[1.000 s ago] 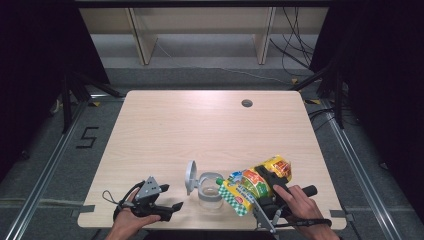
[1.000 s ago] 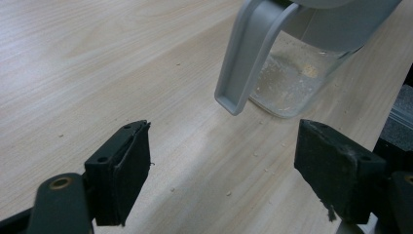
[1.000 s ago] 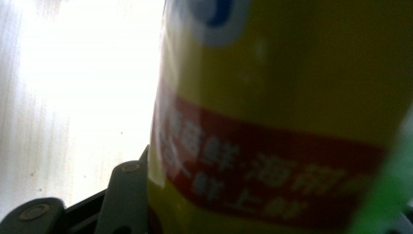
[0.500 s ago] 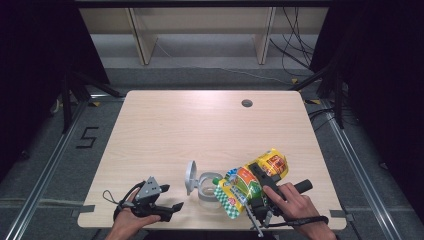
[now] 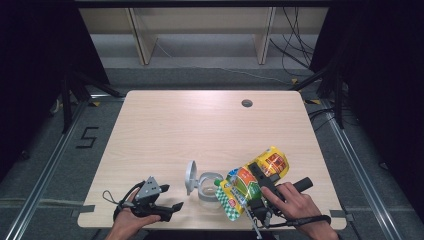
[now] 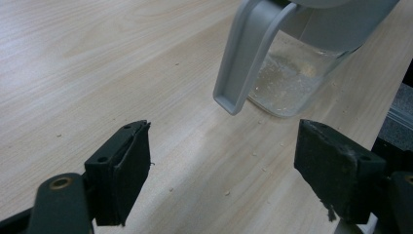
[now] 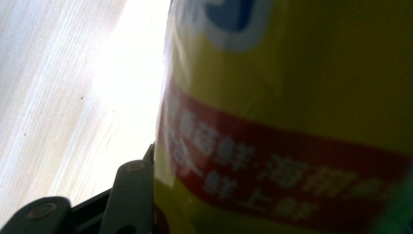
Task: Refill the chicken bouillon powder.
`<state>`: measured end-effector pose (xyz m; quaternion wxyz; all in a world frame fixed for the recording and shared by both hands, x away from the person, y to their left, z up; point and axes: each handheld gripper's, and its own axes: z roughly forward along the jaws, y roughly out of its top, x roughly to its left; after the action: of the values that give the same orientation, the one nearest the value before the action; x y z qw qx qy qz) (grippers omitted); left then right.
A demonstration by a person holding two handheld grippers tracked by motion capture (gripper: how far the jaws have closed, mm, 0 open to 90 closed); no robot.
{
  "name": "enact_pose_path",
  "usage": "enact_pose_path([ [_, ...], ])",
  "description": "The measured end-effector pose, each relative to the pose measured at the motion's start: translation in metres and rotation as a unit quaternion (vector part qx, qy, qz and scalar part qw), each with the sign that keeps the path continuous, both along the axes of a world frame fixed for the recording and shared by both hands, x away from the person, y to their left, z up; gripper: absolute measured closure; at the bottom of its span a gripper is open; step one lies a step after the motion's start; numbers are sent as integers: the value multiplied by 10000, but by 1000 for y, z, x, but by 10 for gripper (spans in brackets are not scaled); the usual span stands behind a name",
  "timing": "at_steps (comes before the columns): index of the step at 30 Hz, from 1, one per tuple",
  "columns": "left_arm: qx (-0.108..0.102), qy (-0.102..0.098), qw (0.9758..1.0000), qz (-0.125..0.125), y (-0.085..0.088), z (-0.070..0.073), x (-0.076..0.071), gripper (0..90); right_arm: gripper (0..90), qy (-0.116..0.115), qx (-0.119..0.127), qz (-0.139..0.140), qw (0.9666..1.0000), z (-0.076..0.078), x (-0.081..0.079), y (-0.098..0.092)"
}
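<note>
From above, my right tool (image 5: 250, 186) is clamped across a yellow seasoning bag (image 5: 252, 182), which I hold tipped on its side with its green-checked end (image 5: 228, 204) hanging just over the mouth of the clear glass jar (image 5: 207, 187). The jar stands on the counter (image 5: 200, 125) near its front edge, and its grey lid (image 5: 190, 176) is flipped up on the side away from the bag. My right hand (image 5: 295, 202) sits behind the bag, farther from the jar. My left tool (image 5: 172, 206) rests on the counter on the lid side of the jar, a little apart from it, with my left hand (image 5: 131, 220) around its body.

In the left gripper view, the left tool (image 6: 221, 187) is released: its two black pads stand wide apart with bare wood between them. Ahead of them is the jar (image 6: 292, 83), with pale grains in its bottom, and the grey lid tab (image 6: 243, 58) hangs down on its near side. Small crumbs (image 6: 253, 156) dot the counter (image 6: 97, 58) in front of the jar.

In the right gripper view, the bag (image 7: 292, 122) presses right up against the lens, blurred yellow with a red band of white characters and a blue patch above. One jaw of the right tool lies against the bag's edge; the pale counter (image 7: 58, 97) runs beside it.
</note>
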<state>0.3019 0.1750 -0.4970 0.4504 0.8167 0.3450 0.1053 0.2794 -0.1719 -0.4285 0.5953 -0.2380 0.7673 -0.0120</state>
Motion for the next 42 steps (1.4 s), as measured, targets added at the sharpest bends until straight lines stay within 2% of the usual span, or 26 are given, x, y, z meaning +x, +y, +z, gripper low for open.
enact_pose_path([
  [2, -66, -34, 10000, -13, -1, -1, 0, 204, 525, -19, -179, 38, 9998, 1, 2, 2],
  [5, -39, -35, 10000, -14, 0, -1, 0, 204, 526, -29, -154, 26, 9999, 2, 3, 2],
  [6, 1, -9, 10000, -6, 0, 0, 0, 204, 526, -62, -254, 64, 9996, 3, 3, 4],
  [8, -1, -9, 10000, -2, 0, 0, 0, 204, 526, -86, -302, 75, 9995, 5, 2, 4],
  [12, -58, -8, 10000, -6, -1, 0, 0, 205, 526, -163, -351, 97, 9992, 6, 2, 6],
  [16, -72, -12, 10000, -8, -1, -1, 0, 204, 526, -126, -443, 91, 9989, 8, 3, 6],
  [18, -73, -12, 10000, -10, -1, -1, 0, 204, 527, -111, -381, 89, 9992, 7, 3, 5],
  [20, -92, -91, 9999, -27, -1, -1, 1, 204, 529, -116, -466, 95, 9988, 10, 3, 4],
  [21, -92, -91, 9999, -27, -1, -1, 1, 204, 529, -116, -466, 95, 9988, 10, 3, 4],
  [23, -59, -118, 9999, -68, 0, -1, 1, 204, 529, -66, -306, 82, 9995, 9, 2, 4],
  [24, -68, -77, 9999, -44, -1, -1, 1, 204, 529, -128, -435, 109, 9989, 11, 1, 5],
  [26, -64, -10, 10000, -12, -1, -1, 0, 204, 529, -94, -352, 113, 9993, 10, 1, 5],
  [27, -69, -13, 10000, -11, -1, -1, 0, 204, 530, -183, -569, 248, 9979, 13, 2, 6],
  [29, -102, -33, 9999, -6, -1, -1, 0, 204, 530, -166, -605, 213, 9978, 12, 1, 7],
  [30, -66, -39, 10000, -7, -1, -1, 0, 204, 531, -189, -698, 207, 9972, 13, 0, 6],
  [39, -61, -34, 10000, -11, -1, -2, 0, 205, 537, -220, -735, 228, 9968, 13, 0, 6],
  [42, 5, -36, 10000, -18, -1, -1, 0, 204, 540, -235, -776, 251, 9964, 14, 0, 7],
])
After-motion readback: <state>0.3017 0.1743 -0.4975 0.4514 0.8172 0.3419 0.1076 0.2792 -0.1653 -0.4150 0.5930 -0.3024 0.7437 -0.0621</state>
